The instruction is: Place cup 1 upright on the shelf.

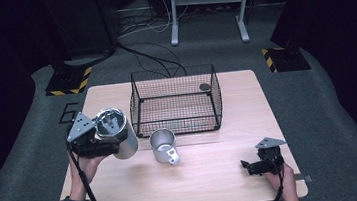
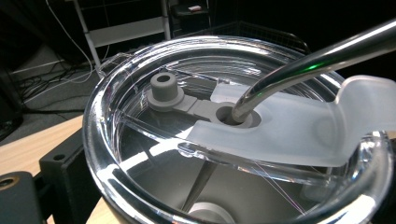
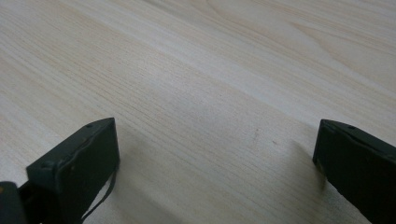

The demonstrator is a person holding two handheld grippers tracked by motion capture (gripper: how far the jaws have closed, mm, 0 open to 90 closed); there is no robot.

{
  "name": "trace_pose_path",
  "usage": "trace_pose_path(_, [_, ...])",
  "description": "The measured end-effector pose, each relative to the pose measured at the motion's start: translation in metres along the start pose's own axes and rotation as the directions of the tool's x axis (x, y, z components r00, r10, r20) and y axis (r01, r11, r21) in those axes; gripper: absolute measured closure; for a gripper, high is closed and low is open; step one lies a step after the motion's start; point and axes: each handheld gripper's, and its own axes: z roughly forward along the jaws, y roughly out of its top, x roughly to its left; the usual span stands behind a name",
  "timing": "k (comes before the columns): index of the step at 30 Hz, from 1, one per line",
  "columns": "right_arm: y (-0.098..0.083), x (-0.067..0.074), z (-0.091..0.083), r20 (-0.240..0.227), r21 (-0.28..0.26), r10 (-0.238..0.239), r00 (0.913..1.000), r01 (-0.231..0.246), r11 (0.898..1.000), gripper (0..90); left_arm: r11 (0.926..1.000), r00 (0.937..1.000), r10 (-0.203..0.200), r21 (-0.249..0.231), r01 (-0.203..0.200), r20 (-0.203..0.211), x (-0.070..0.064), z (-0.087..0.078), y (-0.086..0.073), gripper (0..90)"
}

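Tumbler [image 1: 116,133] clamped in left tool [image 1: 101,139]; straw [image 2: 317,56] visible close-up; right tool [image 3: 215,172] spread wide.

Left hand-held gripper [image 1: 101,141] holds a steel tumbler [image 1: 117,133] (tilted) near the table's [image 1: 214,177] left edge, beside a mug [image 1: 163,145].

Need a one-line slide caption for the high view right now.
Left gripper holds a lidded steel tumbler beside the wire basket; a metal mug stands mid-table.
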Motion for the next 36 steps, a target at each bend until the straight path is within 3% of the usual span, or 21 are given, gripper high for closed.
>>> trace_pose_path(21, [0.000,0.000,0.000,0.004,0.001,0.004,1.0000,-0.004,1.000,0.0,0.9995,0.9994,0.025,-0.020,-0.024,0.023,-0.006,0.014,0.028,3.7])
trace_pose_path(36, [0.000,0.000,0.000,0.004,-0.001,0.003,1.0000,-0.003,1.000,0.0,0.9996,0.9970,0.023,-0.016,-0.022,0.074,-0.012,0.033,0.045,3.7])
